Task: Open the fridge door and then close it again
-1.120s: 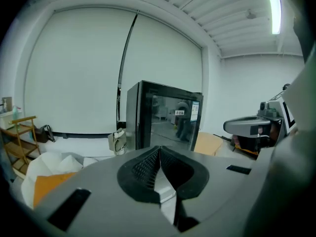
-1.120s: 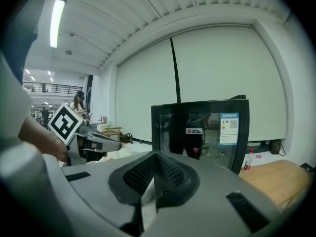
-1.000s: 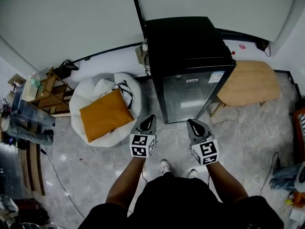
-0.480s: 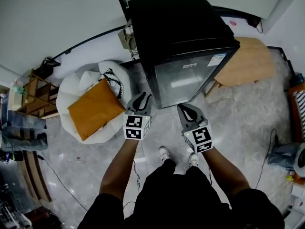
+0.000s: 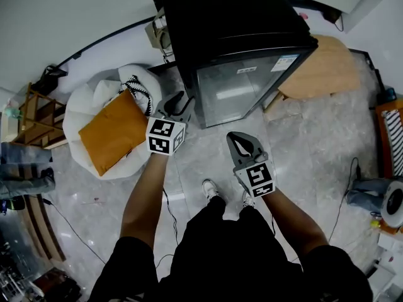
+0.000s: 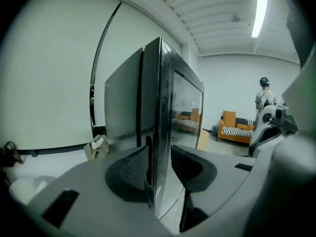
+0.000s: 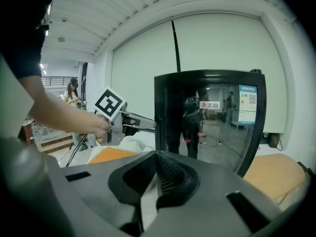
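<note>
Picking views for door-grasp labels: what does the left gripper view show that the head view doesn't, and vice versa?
Left gripper view only: the fridge door's side edge seen between the left tongs, which have just been opening and are not clamped on it; an orange sofa and a person far off.

Head view only: the right tongs, shut; an orange cushion on a white beanbag; a wooden table.

Both: the black fridge, its glass door closed.

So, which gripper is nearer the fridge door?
Left. The left gripper, jaws just opened, has an edge of the fridge door between them; the right gripper, shut, hangs back before it.
</note>
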### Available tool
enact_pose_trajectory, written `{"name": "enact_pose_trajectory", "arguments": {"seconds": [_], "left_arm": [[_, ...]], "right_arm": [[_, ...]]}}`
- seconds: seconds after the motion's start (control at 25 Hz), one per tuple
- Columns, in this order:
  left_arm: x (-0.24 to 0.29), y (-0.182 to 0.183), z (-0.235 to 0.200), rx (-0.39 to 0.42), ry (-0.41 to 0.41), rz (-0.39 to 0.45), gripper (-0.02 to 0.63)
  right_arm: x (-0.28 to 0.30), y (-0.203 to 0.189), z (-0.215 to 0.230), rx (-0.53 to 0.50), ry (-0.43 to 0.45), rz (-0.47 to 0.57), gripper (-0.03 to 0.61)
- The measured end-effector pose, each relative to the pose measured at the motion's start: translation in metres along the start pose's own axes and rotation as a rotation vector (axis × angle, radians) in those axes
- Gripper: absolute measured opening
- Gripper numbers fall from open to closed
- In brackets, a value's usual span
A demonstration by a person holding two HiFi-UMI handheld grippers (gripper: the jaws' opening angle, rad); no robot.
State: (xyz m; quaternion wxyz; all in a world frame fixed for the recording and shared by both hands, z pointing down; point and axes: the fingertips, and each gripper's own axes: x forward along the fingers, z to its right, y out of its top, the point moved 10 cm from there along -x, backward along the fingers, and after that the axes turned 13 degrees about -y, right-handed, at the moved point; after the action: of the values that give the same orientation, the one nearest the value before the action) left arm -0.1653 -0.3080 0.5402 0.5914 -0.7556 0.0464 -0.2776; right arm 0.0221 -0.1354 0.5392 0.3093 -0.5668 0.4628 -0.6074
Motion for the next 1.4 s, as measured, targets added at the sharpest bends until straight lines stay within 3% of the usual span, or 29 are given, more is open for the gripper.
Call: {"name": "enact_pose_trajectory", "arguments": {"seconds": [0.2,0.32,0.4,0.56,1.4], "left_arm": [[0.012,0.007,-0.003,-0.019,-0.004,0.007,0.156],[0.012,0.009,-0.005,-0.002,-0.015,0.005,0.15],[0.012,0.01,-0.005,0.024,-0.015,-0.001,0.111],[0.012,0.011,-0.003,0.04,-0.019,-0.007,0.112],[0.01,0.01,0.004,-0.018,0.062,0.014,0.101]], "right_arm": [[-0.002,-0.002,0.003,0.008,-0.017,-0.006,0.018],[0.001,0.0,0.01,0.019,-0.042,-0.002,0.018],[0.002,0.0,0.012,0.023,-0.053,-0.001,0.018],[0.001,-0.002,0.009,0.031,-0.055,0.003,0.018],[-0.028,-0.019,-0.009,0.063,-0.063,0.005,0.018]]}}
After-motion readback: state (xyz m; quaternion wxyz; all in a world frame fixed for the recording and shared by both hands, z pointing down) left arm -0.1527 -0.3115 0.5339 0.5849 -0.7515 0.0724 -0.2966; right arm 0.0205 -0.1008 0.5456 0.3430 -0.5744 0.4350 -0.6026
